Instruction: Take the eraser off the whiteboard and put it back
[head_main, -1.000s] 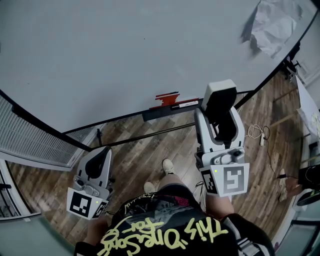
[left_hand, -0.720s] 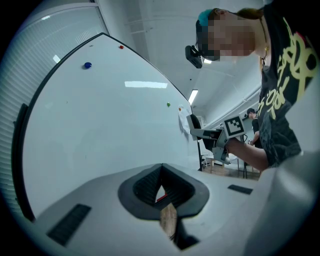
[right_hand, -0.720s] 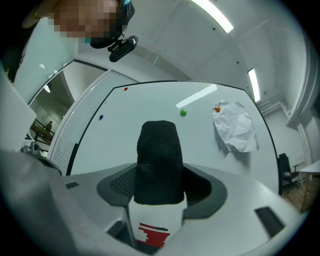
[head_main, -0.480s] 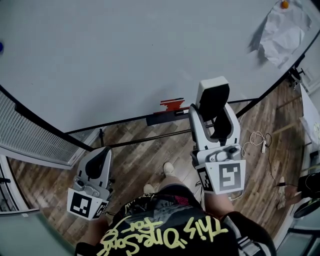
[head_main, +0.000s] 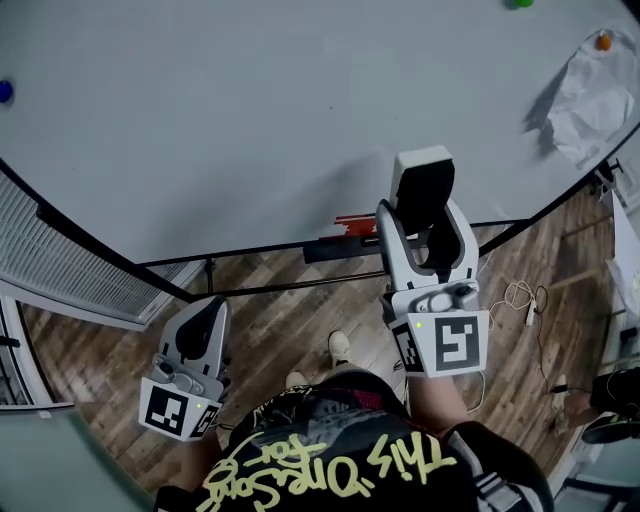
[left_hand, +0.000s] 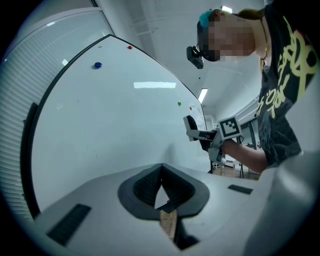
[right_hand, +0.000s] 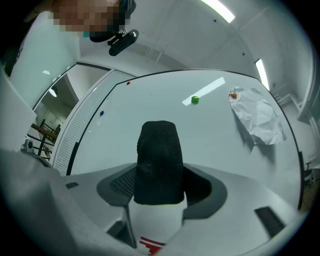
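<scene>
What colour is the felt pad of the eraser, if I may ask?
Black; the eraser shows best in the right gripper view.

Clamped in right tool (right_hand: 160, 189): eraser (right_hand: 159, 160); whiteboard (right_hand: 215, 127) ahead.

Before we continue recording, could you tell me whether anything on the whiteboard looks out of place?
A crumpled sheet of paper hangs near the whiteboard's right edge under an orange magnet, badly creased and bulging off the surface. Nothing else stands out; the right hand-held gripper holds the eraser.
</scene>
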